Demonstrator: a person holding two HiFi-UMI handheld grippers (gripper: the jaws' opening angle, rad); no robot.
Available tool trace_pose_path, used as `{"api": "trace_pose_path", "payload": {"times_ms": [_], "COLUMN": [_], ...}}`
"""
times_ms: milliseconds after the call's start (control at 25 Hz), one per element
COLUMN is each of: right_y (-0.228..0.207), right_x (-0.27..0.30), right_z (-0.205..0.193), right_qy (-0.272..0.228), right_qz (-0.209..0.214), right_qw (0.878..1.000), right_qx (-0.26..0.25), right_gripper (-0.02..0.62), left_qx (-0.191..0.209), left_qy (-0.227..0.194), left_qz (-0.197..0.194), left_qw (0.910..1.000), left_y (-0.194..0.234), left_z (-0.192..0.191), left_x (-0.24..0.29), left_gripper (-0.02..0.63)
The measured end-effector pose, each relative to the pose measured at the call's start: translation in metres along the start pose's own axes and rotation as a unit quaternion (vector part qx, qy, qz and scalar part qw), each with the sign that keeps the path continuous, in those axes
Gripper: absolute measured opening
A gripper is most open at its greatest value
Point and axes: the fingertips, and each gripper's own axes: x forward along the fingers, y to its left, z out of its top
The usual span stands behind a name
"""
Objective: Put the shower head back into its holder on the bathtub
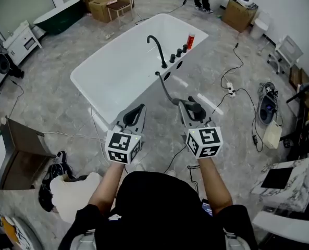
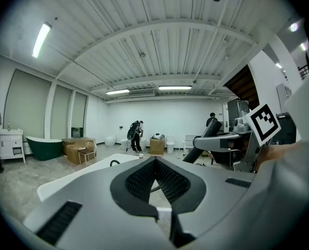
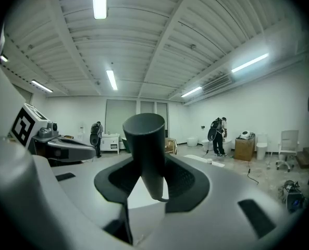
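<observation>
Right tongs [image 1: 189, 113] are clamped on the shower head [image 3: 145, 145], well short of the bathtub [image 1: 124, 73]. Left tongs [image 1: 135, 116] are pinched together, empty. Best play: line the handle over the holder [image 1: 167, 76], lower straight, and keep the hose [image 1: 164, 90] untwisted.

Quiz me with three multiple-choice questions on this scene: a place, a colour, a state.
1. Where does the red bottle stand? A on the rim of the bathtub, B on the floor, C on a cardboard box.
2. What colour is the faucet? A chrome, B black, C gold.
3. What does the right gripper hold? A nothing, B the red bottle, C the shower head.
Answers: 1 A, it stands on the rim beside the knobs. 2 B, it shows black against the white bathtub. 3 C, its jaws clamp the shower head.
</observation>
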Motion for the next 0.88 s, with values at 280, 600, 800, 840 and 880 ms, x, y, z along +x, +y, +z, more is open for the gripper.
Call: {"api": "trace_pose_path", "payload": {"times_ms": [280, 600, 800, 840, 880], "right_y": [-0.019, -0.039, -0.046, -0.046, -0.047], "right_x": [-0.018, -0.040, -0.042, -0.041, -0.040], "right_z": [-0.011, -0.023, -0.027, -0.026, -0.025], "right_qy": [0.005, 0.015, 0.017, 0.016, 0.014], "right_qz": [0.018, 0.034, 0.044, 0.045, 0.047], "right_qw": [1.000, 0.999, 0.999, 0.999, 0.999], "right_qx": [-0.006, -0.010, -0.009, -0.008, -0.007], "right_gripper": [0.146, 0.146, 0.146, 0.146, 0.146], "left_qx": [-0.006, -0.011, -0.014, -0.015, -0.016], "left_qy": [0.004, 0.012, 0.012, 0.012, 0.012], "left_qz": [0.015, 0.028, 0.040, 0.041, 0.041], "left_qw": [0.9999, 0.9995, 0.9990, 0.9990, 0.9990], "left_y": [-0.031, -0.068, -0.073, -0.074, -0.074], "left_z": [-0.011, -0.021, -0.022, -0.022, -0.022], "left_x": [0.003, 0.002, 0.004, 0.005, 0.006], "left_gripper": [0.014, 0.014, 0.014, 0.014, 0.014]}}
